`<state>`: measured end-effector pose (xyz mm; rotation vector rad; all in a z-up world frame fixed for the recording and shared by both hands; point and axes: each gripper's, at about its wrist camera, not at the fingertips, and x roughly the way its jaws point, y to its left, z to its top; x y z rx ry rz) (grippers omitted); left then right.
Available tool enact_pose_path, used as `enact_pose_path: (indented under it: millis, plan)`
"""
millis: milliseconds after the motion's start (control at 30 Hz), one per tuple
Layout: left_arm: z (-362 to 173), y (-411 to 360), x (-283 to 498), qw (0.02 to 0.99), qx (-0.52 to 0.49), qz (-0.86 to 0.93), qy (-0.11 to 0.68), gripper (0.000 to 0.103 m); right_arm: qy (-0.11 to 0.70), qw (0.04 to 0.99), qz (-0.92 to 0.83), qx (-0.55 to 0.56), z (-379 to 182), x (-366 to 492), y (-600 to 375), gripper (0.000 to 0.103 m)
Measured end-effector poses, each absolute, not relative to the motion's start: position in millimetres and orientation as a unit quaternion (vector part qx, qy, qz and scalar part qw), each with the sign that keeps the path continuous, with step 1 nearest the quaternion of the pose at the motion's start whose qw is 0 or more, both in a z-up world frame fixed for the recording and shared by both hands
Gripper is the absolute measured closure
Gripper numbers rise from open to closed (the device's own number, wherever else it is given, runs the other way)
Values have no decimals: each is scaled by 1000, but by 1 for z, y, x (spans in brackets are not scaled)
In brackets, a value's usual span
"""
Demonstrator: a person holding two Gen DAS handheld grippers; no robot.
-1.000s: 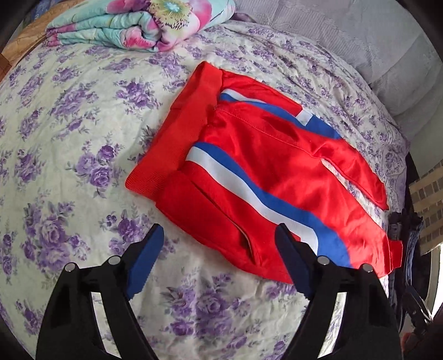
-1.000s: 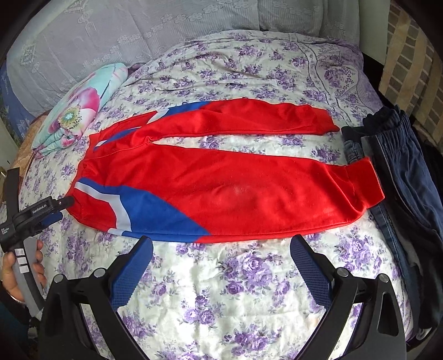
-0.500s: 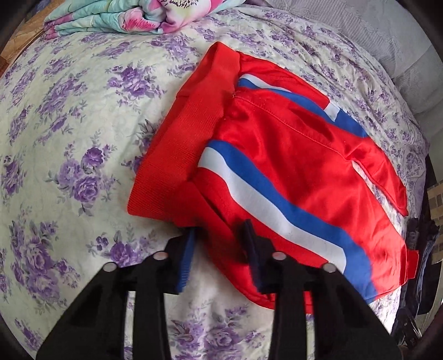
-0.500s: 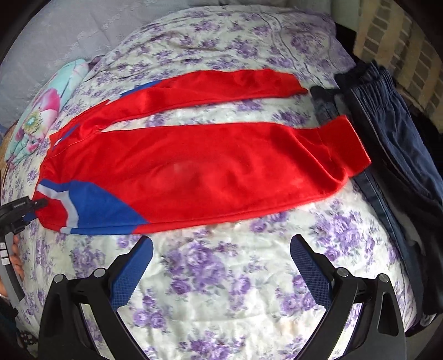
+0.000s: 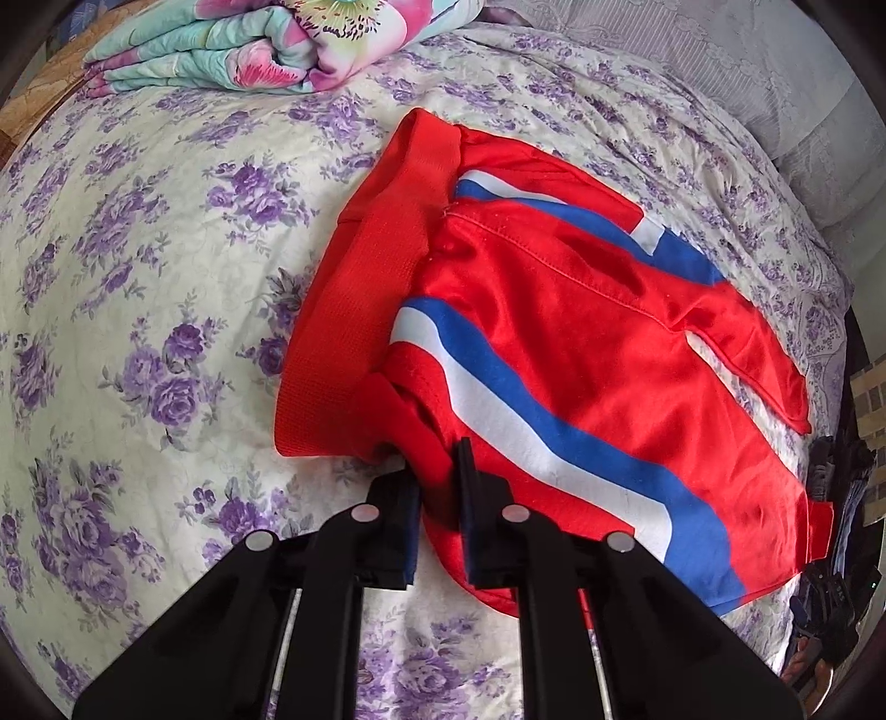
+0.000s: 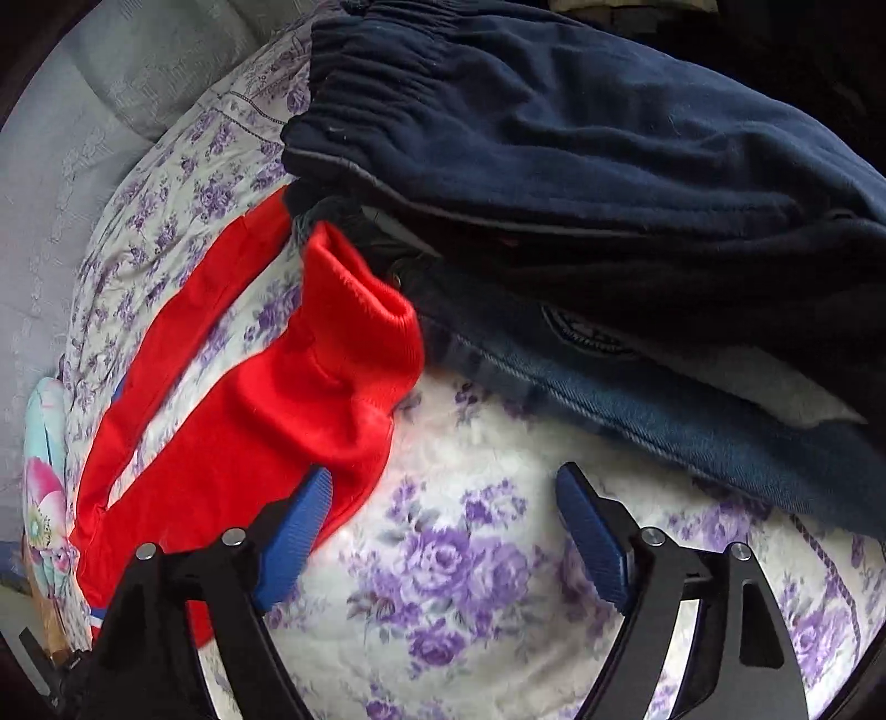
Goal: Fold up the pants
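Note:
Red pants point(image 5: 554, 343) with blue and white side stripes lie spread on a bed with a purple-flowered sheet point(image 5: 138, 277). My left gripper point(image 5: 437, 471) is shut on the near edge of the pants just below the ribbed waistband point(image 5: 354, 310), with red cloth pinched between its pads. In the right wrist view the near leg's ribbed cuff point(image 6: 360, 332) lies just ahead. My right gripper point(image 6: 443, 498) is over the sheet beside that leg, its jaws closing. Its left finger point(image 6: 299, 520) lies against the leg's edge, and only sheet is between the pads.
A pile of dark navy and denim clothes point(image 6: 609, 194) lies against the cuff end of the pants. A folded flowered quilt point(image 5: 277, 44) sits at the head of the bed, next to grey pillows point(image 5: 720, 66).
The left gripper went from wide open to shut on the pants' edge by the waistband. The right gripper swung fast to the cuff end, rolled and dropped close to the bed.

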<state>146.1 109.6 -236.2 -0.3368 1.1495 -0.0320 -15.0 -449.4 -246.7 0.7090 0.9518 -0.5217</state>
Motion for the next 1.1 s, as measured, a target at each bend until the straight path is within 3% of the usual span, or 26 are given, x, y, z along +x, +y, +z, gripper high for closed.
enact_pose_path:
  millis: [100, 167, 267, 533, 1100]
  plan:
    - [-238, 109, 146, 825, -158, -12, 542, 92, 438, 796, -241, 341, -249, -2, -459, 31]
    - [-238, 110, 146, 825, -163, -10, 541, 92, 444, 795, -237, 338, -251, 9, -464, 56]
    - [-239, 109, 147, 825, -163, -7, 542, 92, 456, 798, -215, 331, -252, 23, -465, 79]
    - [-231, 116, 141, 830, -173, 6, 530, 92, 439, 812, -172, 344, -237, 13, -473, 91]
    - [-188, 193, 68, 846, -200, 47, 491, 92, 470, 790, -101, 381, -235, -25, -444, 92]
